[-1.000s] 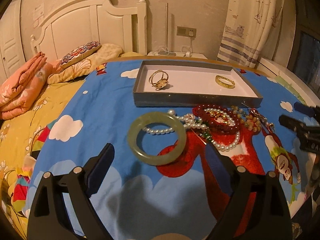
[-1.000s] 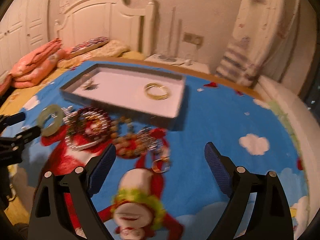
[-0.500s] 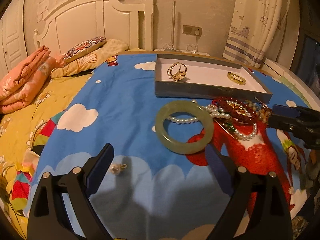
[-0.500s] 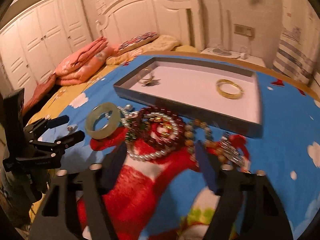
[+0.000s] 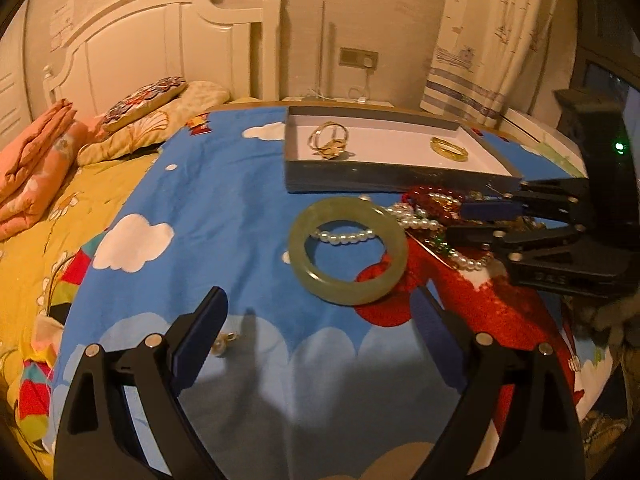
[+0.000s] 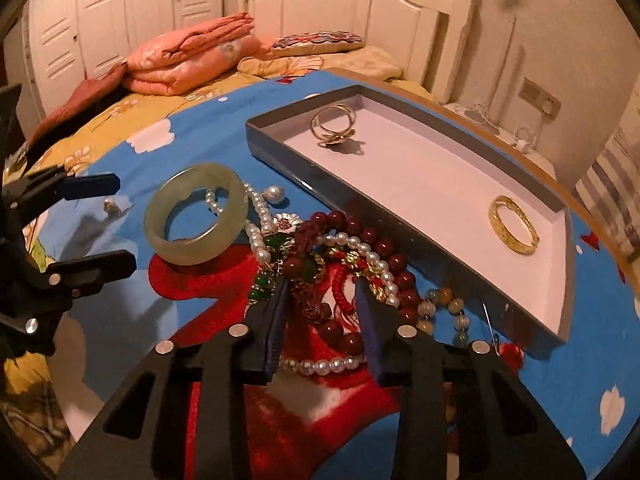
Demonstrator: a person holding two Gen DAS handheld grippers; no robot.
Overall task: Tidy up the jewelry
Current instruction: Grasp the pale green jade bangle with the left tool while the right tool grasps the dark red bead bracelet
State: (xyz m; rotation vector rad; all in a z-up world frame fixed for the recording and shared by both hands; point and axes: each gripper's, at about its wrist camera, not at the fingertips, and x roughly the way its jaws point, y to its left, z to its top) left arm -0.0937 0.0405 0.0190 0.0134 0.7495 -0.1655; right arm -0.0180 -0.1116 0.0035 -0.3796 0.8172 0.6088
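Observation:
A pale green jade bangle (image 5: 347,250) (image 6: 196,218) lies flat on the blue cartoon bedspread, partly over a pearl string. My left gripper (image 5: 318,300) (image 6: 104,226) stands open just short of it, nothing between its fingers. Beside the bangle is a tangle of jewelry (image 6: 340,256): pearls, dark red beads and a red cord piece. My right gripper (image 6: 320,286) (image 5: 460,222) points down into this tangle. Its jaws are closing, with the red cord and beads between them. The grey tray (image 5: 400,178) (image 6: 400,216) holds a gold double ring (image 6: 334,126) and a gold bangle (image 6: 514,224).
A small earring (image 5: 222,344) (image 6: 112,206) lies on the spread by my left gripper's left finger. Folded pink quilts (image 6: 188,60) and pillows sit toward the white headboard. A curtain (image 5: 480,40) hangs past the tray. The table edge runs behind the tray.
My right gripper has swung left over the jewelry tangle, dipped toward it and narrowed its jaws from wide apart. My left gripper shifted slightly, then held still, staying open.

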